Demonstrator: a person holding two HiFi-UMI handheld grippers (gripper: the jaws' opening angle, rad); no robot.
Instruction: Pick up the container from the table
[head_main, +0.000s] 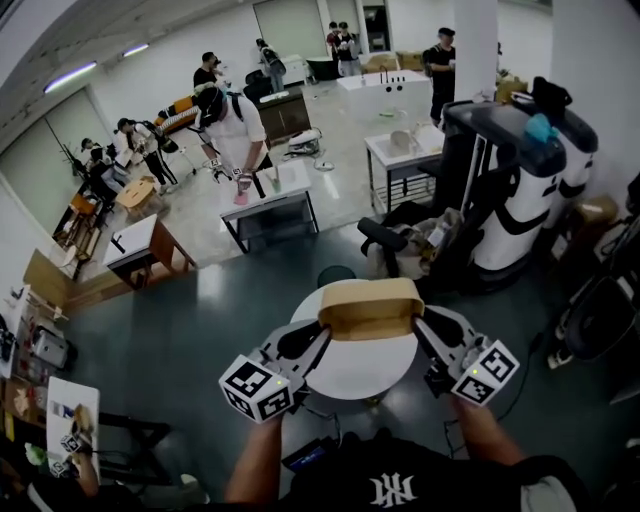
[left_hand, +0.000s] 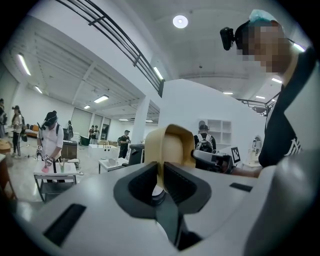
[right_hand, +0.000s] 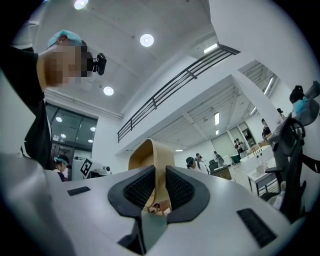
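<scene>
My left gripper (left_hand: 161, 176) is clamped on 1 end wall of the kraft paper container (head_main: 370, 308). My right gripper (right_hand: 159, 186) is clamped on the opposite wall. The container sits between the 2, over the far part of the round white table (head_main: 355, 385); I cannot tell whether it touches. I judge the lift needs level, matched hands and light pressure, since thin walls could buckle.

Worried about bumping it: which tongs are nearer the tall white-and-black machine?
Right. The right tongs, shut on the tan paper container, sit on the side of the tall white-and-black machine; the left tongs grip the container's opposite end, farther away.
</scene>
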